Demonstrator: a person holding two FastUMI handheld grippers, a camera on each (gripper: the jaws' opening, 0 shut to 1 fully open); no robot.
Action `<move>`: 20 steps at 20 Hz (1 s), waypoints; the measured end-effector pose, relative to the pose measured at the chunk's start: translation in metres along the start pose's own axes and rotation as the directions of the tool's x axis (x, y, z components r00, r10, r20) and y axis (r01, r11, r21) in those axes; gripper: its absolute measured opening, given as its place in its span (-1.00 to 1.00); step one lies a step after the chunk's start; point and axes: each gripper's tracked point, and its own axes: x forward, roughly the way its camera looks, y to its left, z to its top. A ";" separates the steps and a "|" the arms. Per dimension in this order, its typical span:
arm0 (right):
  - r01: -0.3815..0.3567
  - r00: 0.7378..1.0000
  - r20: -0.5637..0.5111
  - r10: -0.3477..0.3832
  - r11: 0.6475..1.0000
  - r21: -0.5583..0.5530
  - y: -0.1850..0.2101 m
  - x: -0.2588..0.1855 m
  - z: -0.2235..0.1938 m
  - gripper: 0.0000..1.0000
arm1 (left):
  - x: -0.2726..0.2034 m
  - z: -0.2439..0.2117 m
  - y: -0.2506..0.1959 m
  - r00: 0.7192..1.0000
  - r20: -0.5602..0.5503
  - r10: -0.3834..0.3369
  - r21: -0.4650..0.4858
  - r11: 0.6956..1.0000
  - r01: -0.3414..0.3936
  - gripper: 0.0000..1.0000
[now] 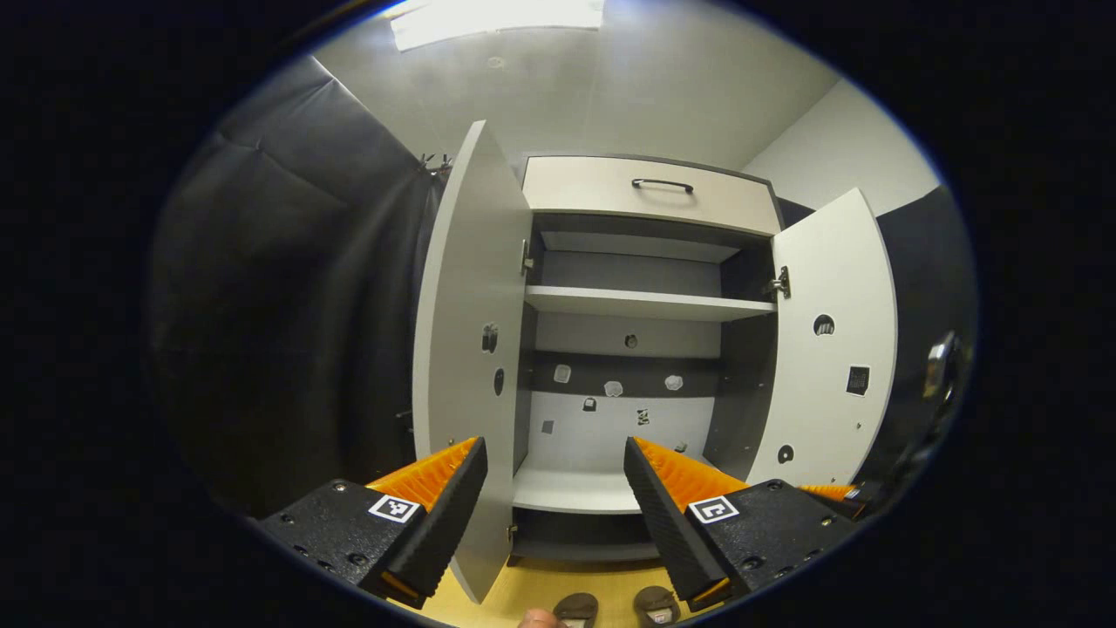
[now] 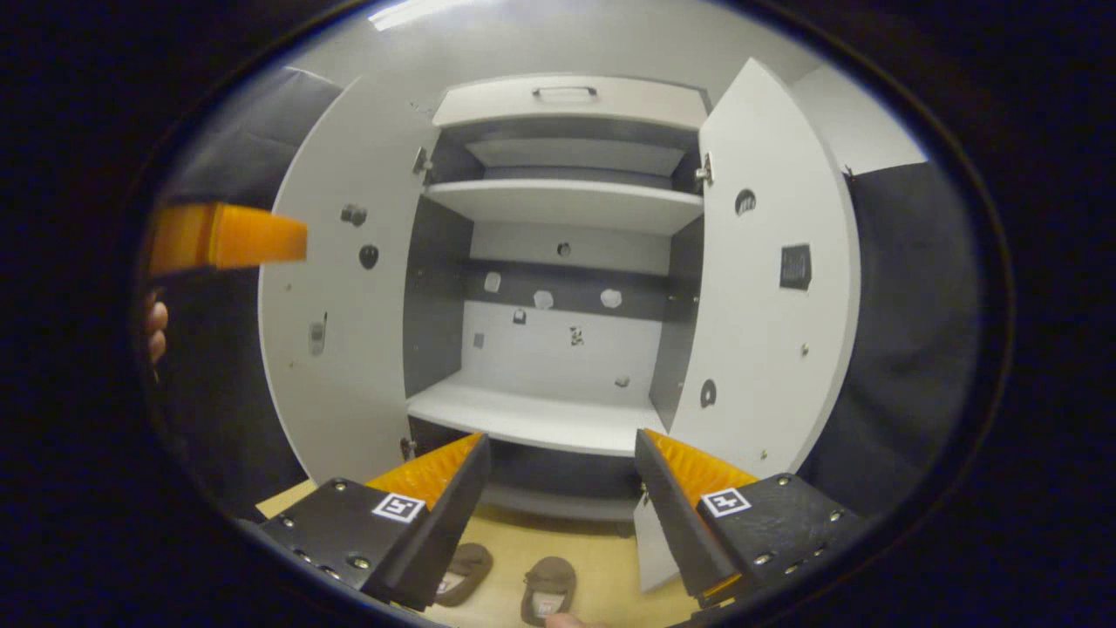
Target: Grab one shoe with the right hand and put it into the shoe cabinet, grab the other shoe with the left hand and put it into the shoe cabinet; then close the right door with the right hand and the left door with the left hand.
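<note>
Two brown shoes lie side by side on the wooden floor in front of the shoe cabinet, one [image 2: 462, 567] to the left of the other [image 2: 547, 586]; the left gripper view catches the pair [image 1: 575, 606] [image 1: 656, 604] at its bottom edge. The cabinet stands with its left door [image 1: 462, 349] and right door [image 1: 837, 349] both swung wide. Its lower shelf [image 2: 523, 419] is bare. My left gripper [image 1: 554, 445] is open and holds nothing, well above the shoes. My right gripper [image 2: 562, 436] is open too, above the shoes. A finger of the left gripper [image 2: 227, 235] shows at the left.
Above the upper shelf [image 1: 645, 303] sits a drawer with a dark handle [image 1: 663, 185]. Black cloth hangs on both sides of the cabinet. A hand [image 2: 155, 327] shows at the left edge of the right gripper view. A fingertip [image 1: 536, 619] pokes in by the shoes.
</note>
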 end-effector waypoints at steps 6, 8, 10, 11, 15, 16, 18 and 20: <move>-0.033 0.973 -0.230 0.023 0.999 -0.040 0.014 0.024 -0.127 0.93 | 0.001 -0.009 0.015 0.999 -0.021 0.033 0.008 0.999 -0.033 0.92; -0.058 0.953 -0.299 0.040 0.997 -0.050 0.023 0.029 -0.170 0.99 | 0.002 -0.012 0.018 0.999 -0.025 0.041 0.012 0.999 -0.041 0.92; -0.084 0.930 -0.364 0.057 0.995 -0.058 0.032 0.035 -0.210 0.99 | 0.001 -0.015 0.021 0.998 -0.031 0.046 0.017 0.999 -0.046 0.93; -0.097 0.914 -0.400 0.065 0.994 -0.059 0.037 0.037 -0.230 0.95 | 0.001 -0.015 0.023 0.998 -0.032 0.050 0.018 0.999 -0.050 0.93; -0.123 0.848 -0.523 0.088 0.992 -0.032 0.056 0.038 -0.292 0.96 | -0.005 -0.019 0.034 0.996 -0.042 0.074 0.023 0.997 -0.073 0.93; -0.125 0.831 -0.548 0.092 0.992 -0.023 0.058 0.040 -0.307 0.96 | -0.006 -0.019 0.038 0.996 -0.043 0.081 0.024 0.996 -0.080 0.93; -0.122 0.801 -0.593 0.083 0.992 -0.027 0.060 0.041 -0.329 0.96 | -0.008 -0.020 0.045 0.994 -0.047 0.099 0.028 0.995 -0.097 0.93; -0.126 0.766 -0.639 0.075 0.991 -0.035 0.062 0.042 -0.353 0.96 | -0.010 -0.022 0.052 0.992 -0.052 0.116 0.029 0.993 -0.115 0.93</move>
